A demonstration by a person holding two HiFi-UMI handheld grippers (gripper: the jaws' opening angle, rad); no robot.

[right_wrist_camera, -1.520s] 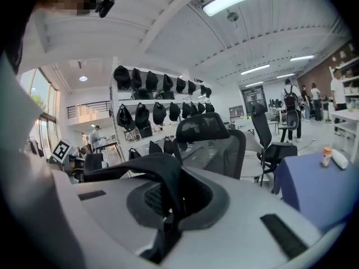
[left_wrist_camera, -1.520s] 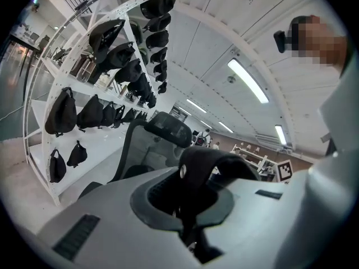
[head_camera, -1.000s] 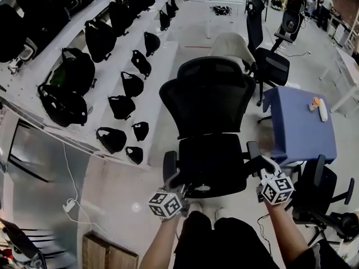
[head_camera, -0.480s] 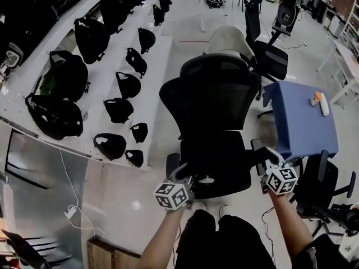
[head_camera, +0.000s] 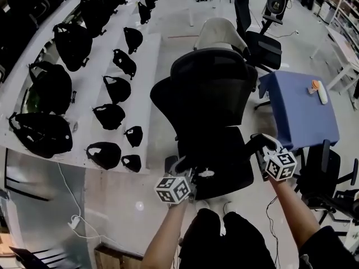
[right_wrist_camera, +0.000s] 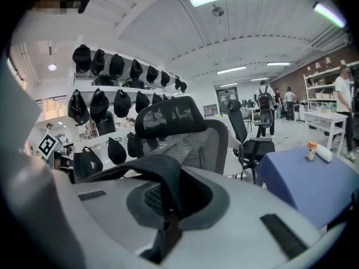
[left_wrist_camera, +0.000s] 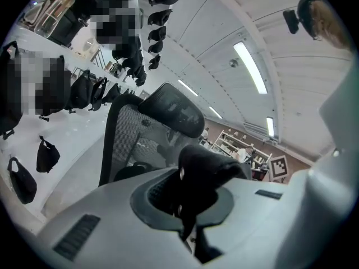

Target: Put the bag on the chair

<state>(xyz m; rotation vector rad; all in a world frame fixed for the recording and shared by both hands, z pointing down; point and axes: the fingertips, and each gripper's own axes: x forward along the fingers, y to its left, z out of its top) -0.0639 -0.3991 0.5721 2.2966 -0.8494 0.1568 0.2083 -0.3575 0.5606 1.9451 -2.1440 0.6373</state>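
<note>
Fingers of left gripper (left_wrist_camera: 186,217) pinch a black fold of bag (left_wrist_camera: 210,164); right gripper (right_wrist_camera: 166,223) is clamped on its strap. Bag hangs between them at the front of chair (head_camera: 208,86) seat. Best: carry further over seat, lower level, let go both sides together

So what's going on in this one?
A person holds a gripper in each hand at a black office chair. The left gripper and right gripper are each shut on black fabric, apparently the bag, at the chair's front. Whether it rests there can't be told. Many other bags lie on the white shelves at left.
</note>
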